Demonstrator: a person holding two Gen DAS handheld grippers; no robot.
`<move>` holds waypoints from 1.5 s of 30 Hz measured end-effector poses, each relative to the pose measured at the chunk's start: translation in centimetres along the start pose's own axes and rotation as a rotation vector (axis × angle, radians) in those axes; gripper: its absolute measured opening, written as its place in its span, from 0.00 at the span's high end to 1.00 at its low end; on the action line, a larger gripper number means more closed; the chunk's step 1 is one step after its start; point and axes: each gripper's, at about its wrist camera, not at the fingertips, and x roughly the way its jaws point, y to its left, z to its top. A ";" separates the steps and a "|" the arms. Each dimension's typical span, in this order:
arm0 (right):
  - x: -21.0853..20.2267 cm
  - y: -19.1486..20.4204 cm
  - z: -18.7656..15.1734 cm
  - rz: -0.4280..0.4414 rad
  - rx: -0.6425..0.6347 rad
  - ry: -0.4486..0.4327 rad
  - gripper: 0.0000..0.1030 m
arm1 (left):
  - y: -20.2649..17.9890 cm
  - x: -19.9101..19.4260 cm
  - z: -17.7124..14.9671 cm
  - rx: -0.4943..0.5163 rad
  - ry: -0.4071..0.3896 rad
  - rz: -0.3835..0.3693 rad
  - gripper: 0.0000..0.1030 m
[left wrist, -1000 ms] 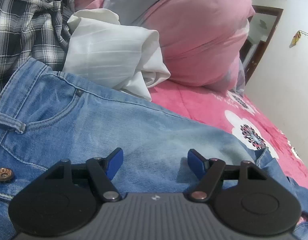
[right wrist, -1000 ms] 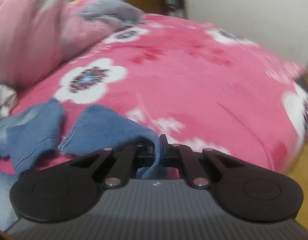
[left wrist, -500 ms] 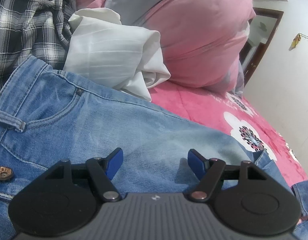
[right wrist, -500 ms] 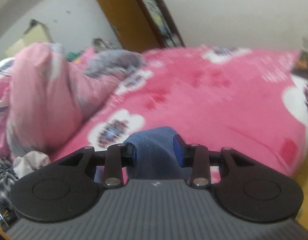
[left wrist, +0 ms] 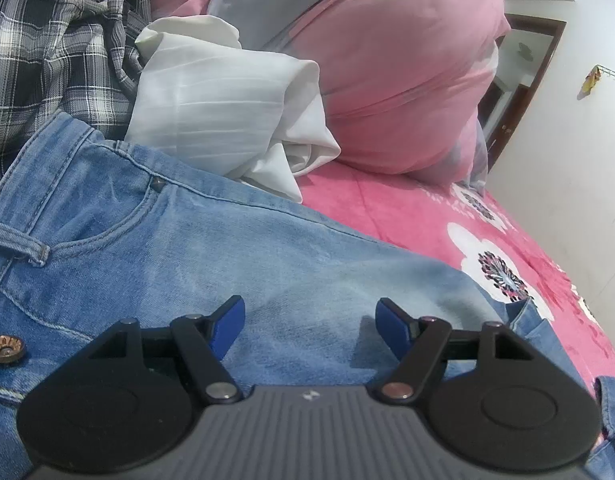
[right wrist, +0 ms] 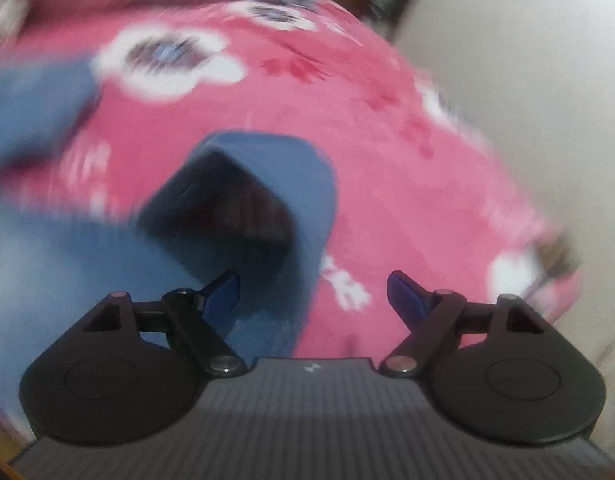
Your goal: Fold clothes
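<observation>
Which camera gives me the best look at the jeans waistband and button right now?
The left wrist view: the jeans lie sharp there, with belt loop, pocket rivet and brass button all visible. The right wrist view is motion-blurred and shows only a leg end of the jeans, no waistband.

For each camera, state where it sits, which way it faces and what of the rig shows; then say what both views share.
Left wrist: sits on the left gripper, angled down over the jeans toward a white garment, plaid shirt and pink pillow; its open blue fingers show.
Right wrist: sits on the right gripper, angled down at a jeans leg end; its jaws have just been opening, the denim no longer pinched.
Shared: the jeans and the pink floral blanket.
</observation>
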 end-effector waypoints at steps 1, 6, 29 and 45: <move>-1.1 0.3 -0.4 0.000 -0.042 -0.016 0.22 | 0.0 0.0 0.0 -0.001 0.000 0.000 0.29; -7.5 -2.8 1.7 0.204 0.105 -0.242 0.19 | 0.1 0.0 0.0 -0.007 -0.002 -0.005 0.29; 3.2 14.9 14.7 0.780 0.215 -0.238 0.81 | -0.2 0.1 -0.1 0.011 0.000 0.010 0.28; -4.5 20.8 9.9 0.687 -0.242 -0.582 0.37 | -0.1 -0.2 -0.1 0.010 0.002 0.008 0.27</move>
